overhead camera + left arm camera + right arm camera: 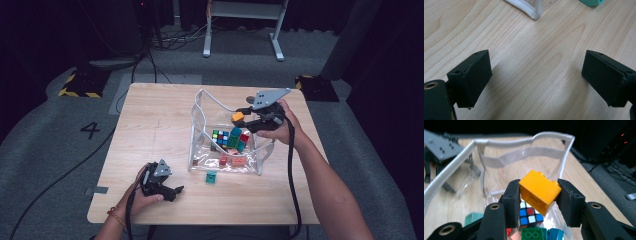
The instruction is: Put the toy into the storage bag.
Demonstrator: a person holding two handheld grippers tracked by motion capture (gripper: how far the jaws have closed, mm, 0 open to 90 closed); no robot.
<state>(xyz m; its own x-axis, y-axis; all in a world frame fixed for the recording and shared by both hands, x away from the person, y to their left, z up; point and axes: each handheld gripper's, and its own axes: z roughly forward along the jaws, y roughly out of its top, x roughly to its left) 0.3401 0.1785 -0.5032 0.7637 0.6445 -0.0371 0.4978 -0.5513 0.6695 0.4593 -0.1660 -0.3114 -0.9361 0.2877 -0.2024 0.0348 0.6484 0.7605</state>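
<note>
Right gripper view, frame centre: the right gripper [539, 192] clamps a yellow brick [539, 190] over the clear bag [554, 135] of toys. High view, lower left: the left gripper [179, 190] rests wide open on the table [150, 120].

bench [529, 65]: pale wood, fine grain, smooth satin finish
yellow brick [539, 190]: hard plastic, smooth, slightly glossy
clear bag [506, 165]: thin transparent plastic, shiny, white cloth-like edging
right tongs [539, 195]: matt black pads, foam-like, slightly rough
left tongs [536, 77]: the same matt black pads
floor [45, 150]: grey carpet, matt
</note>
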